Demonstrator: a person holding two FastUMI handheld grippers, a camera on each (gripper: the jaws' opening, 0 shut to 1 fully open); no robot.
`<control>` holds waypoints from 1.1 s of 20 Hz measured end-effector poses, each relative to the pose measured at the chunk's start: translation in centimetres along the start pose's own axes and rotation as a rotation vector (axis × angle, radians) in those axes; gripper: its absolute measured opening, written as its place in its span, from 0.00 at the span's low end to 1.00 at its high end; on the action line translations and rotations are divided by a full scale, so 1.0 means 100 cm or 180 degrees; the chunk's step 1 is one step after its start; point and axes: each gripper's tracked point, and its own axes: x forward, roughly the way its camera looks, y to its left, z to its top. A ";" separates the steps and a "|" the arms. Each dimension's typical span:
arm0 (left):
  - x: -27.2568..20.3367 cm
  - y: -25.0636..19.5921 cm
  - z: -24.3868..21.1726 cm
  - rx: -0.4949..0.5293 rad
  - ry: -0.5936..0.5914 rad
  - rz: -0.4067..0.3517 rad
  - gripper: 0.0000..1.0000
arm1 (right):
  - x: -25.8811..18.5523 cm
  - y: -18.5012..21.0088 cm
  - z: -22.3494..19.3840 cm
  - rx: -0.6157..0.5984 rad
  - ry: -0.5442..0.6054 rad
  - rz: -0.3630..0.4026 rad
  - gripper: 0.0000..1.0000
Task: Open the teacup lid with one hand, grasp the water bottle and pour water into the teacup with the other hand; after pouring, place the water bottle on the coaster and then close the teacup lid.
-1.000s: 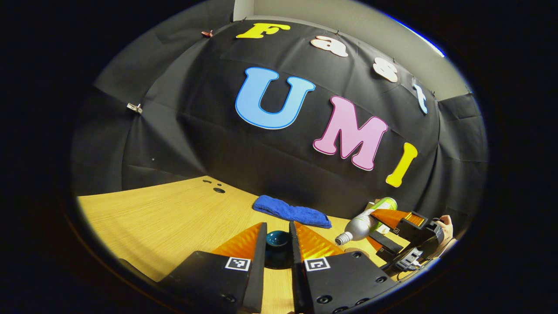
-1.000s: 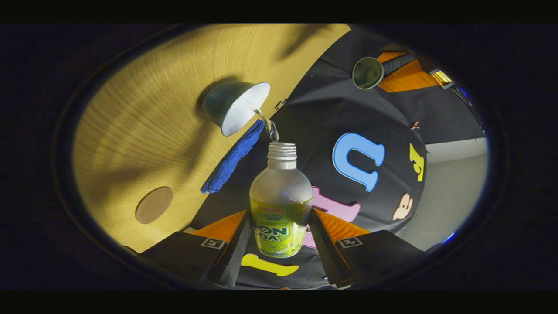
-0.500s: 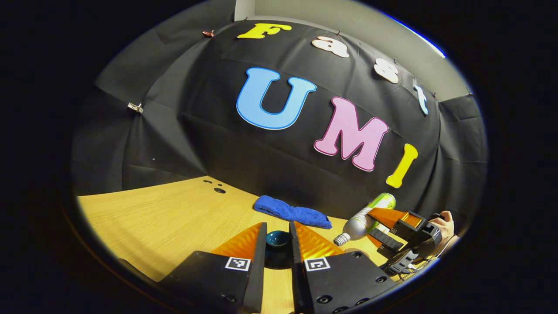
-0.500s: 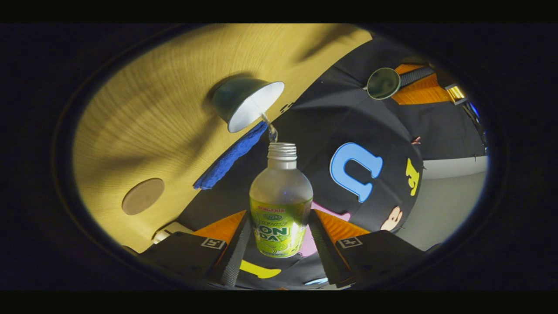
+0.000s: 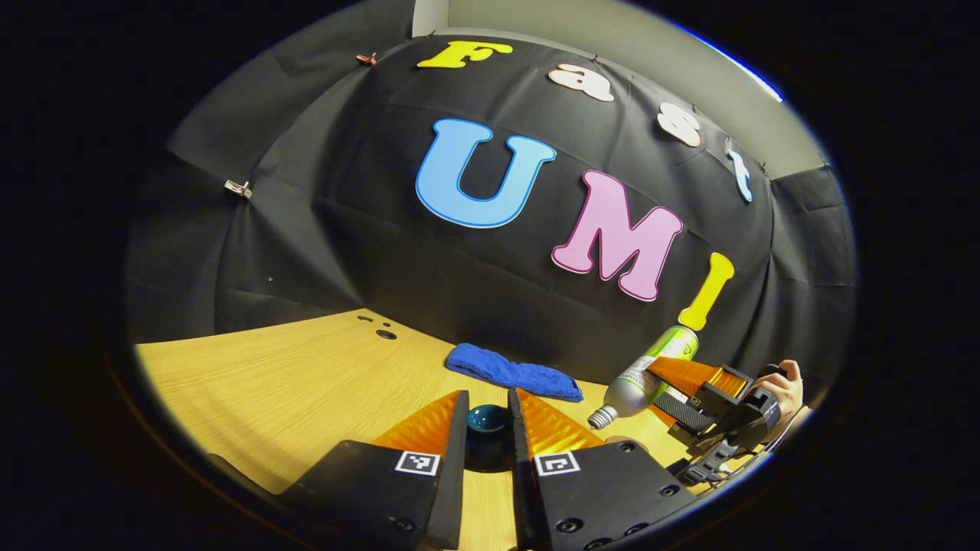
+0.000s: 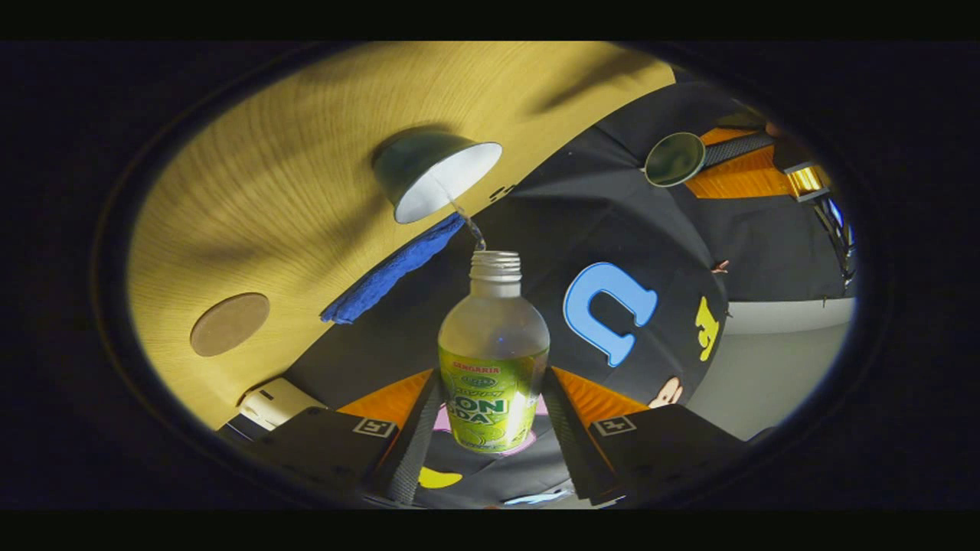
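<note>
The water bottle (image 6: 494,337), clear with a green label and no cap, is tipped neck-down with my right gripper (image 6: 492,375) shut on its labelled body. A thin stream runs from its mouth into the dark teacup (image 6: 440,180), white inside, which stands open on the wooden table (image 6: 291,138). A round brown coaster (image 6: 230,324) lies bare on the table, apart from the cup. My left gripper (image 5: 488,396) is shut on the dark lid (image 5: 488,430) and holds it above the table. In the left gripper view, the right gripper (image 5: 660,389) and the tilted bottle (image 5: 639,379) sit at the far right.
A folded blue cloth (image 5: 513,373) lies by the back wall, behind the cup. Small holes (image 5: 383,333) mark the table at the back left. A white object (image 6: 279,402) rests at the table edge near the coaster. A hand (image 5: 785,383) grips the right gripper.
The bottle has tipped steeper, its base rising while the neck stays over the cup; water keeps running. The left gripper and lid have held still.
</note>
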 end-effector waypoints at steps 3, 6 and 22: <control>0.000 -0.001 0.000 0.0001 0.0007 -0.0001 0.31 | 0.000 -0.001 0.000 -0.0001 0.0000 -0.0007 0.77; 0.000 0.000 -0.001 0.0004 0.0009 0.0000 0.31 | -0.001 0.000 0.001 0.0011 -0.0004 0.0004 0.77; 0.005 0.009 -0.006 0.0064 0.0031 0.0119 0.34 | -0.033 0.055 0.051 0.3602 -0.0082 0.1163 0.78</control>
